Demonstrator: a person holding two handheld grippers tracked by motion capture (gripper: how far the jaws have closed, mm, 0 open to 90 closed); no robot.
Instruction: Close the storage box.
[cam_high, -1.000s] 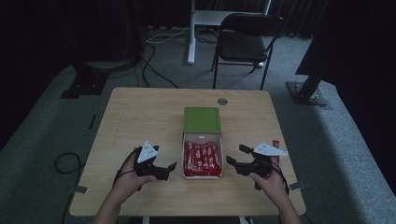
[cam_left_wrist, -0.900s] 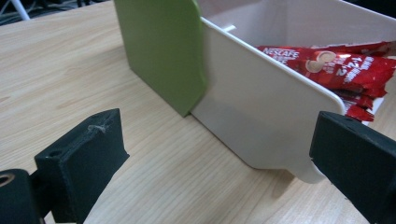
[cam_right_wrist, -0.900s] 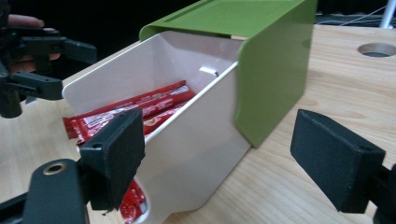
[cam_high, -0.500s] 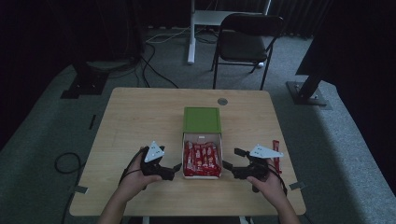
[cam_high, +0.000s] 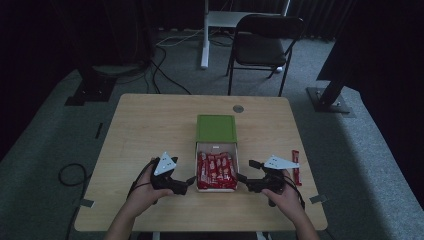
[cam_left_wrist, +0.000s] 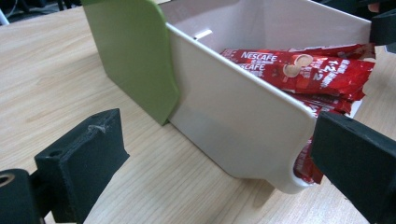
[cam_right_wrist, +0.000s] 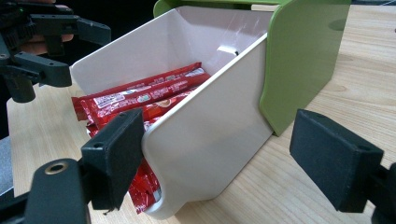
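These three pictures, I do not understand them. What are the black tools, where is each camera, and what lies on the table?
A person holds two hand tools, the left gripper and the right gripper. One camera looks down from above; one rides on each gripper, looking along its black jaws. On the wooden table stands a white tray that slides out of a green sleeve, full of red coffee sachets. One more sachet lies to the right. Both grippers are open, holding nothing.

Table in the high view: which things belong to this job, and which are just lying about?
In the job, likely:
white open-front bin with green cover
red Nescafe sachets
left gripper, right gripper, both open

Lying about:
single red sachet
round grey table grommet
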